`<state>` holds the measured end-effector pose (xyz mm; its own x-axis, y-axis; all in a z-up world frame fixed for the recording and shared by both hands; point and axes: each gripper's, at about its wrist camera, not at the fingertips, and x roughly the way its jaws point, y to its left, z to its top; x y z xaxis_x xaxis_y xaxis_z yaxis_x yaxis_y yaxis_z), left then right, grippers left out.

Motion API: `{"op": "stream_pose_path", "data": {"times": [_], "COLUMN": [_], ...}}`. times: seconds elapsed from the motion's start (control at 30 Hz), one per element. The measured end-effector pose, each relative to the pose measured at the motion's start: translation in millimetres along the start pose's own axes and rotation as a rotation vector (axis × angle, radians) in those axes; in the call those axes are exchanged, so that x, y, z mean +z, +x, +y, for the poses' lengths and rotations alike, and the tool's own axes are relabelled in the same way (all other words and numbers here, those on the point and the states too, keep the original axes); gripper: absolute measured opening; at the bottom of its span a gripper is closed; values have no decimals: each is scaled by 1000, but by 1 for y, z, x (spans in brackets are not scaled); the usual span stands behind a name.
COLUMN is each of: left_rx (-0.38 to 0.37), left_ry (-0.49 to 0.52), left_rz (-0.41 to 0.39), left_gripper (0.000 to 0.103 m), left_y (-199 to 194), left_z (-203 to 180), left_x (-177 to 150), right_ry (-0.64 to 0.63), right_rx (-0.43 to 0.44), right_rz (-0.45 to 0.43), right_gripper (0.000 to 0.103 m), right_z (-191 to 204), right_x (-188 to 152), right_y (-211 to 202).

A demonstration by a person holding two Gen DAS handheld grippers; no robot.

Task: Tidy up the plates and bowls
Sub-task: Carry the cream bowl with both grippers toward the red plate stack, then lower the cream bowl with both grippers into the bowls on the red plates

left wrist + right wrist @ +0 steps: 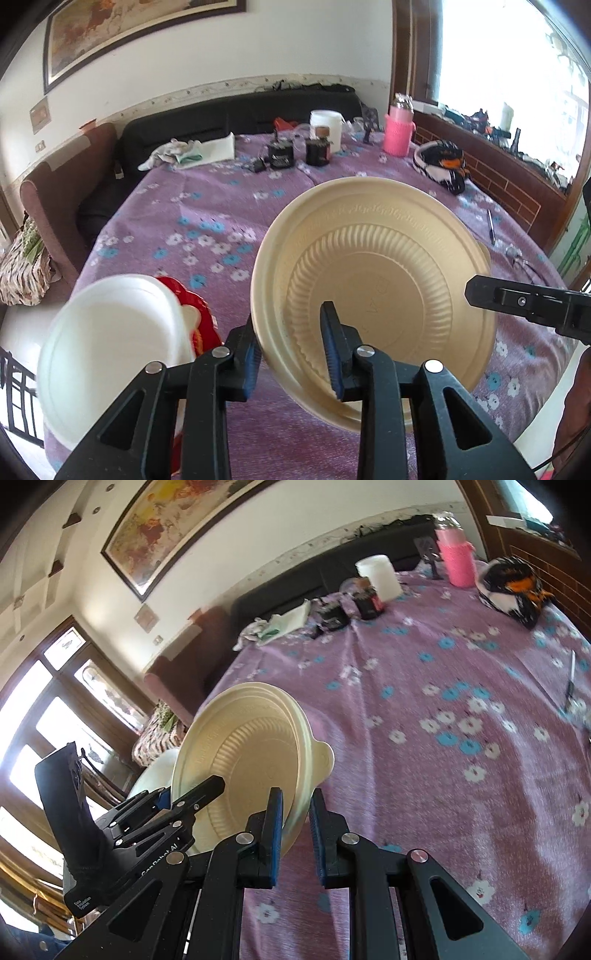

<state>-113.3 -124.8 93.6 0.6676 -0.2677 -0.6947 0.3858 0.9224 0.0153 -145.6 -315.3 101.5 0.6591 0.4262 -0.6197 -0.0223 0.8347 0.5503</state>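
Observation:
A cream plastic bowl [373, 291] is held tilted above the purple flowered table, its ribbed underside facing the left camera. My left gripper [291, 347] has its fingers on either side of the bowl's rim and grips it. My right gripper [295, 830] straddles the opposite rim of the same bowl [251, 760], and one of its fingers [517, 299] shows in the left wrist view. A white bowl [110, 350] sits on a red plate [192, 306] at the table's near left corner.
At the far end of the table stand a pink bottle [397, 129], a white tub [325, 125], dark jars [317, 151] and a folded cloth [192, 151]. A patterned bundle [439, 162] and a pen [491, 225] lie at the right. A sofa [236, 110] is behind.

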Motion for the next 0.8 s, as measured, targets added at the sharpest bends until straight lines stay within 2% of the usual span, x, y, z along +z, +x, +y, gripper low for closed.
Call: {"op": "stream_pose_path", "data": {"times": [0.3, 0.8], "left_rx": [45, 139], "left_ry": [-48, -183], "left_rz": [-59, -93], "left_gripper": [33, 34], "left_y": [-29, -70], "left_z": [34, 115], "left_x": [10, 8], "right_ry": [-43, -137], "right_rx": [65, 184], "right_rz": [15, 123], "right_gripper": [16, 17], "right_z": [40, 117], "right_x": [20, 41], "right_y": [4, 53]}}
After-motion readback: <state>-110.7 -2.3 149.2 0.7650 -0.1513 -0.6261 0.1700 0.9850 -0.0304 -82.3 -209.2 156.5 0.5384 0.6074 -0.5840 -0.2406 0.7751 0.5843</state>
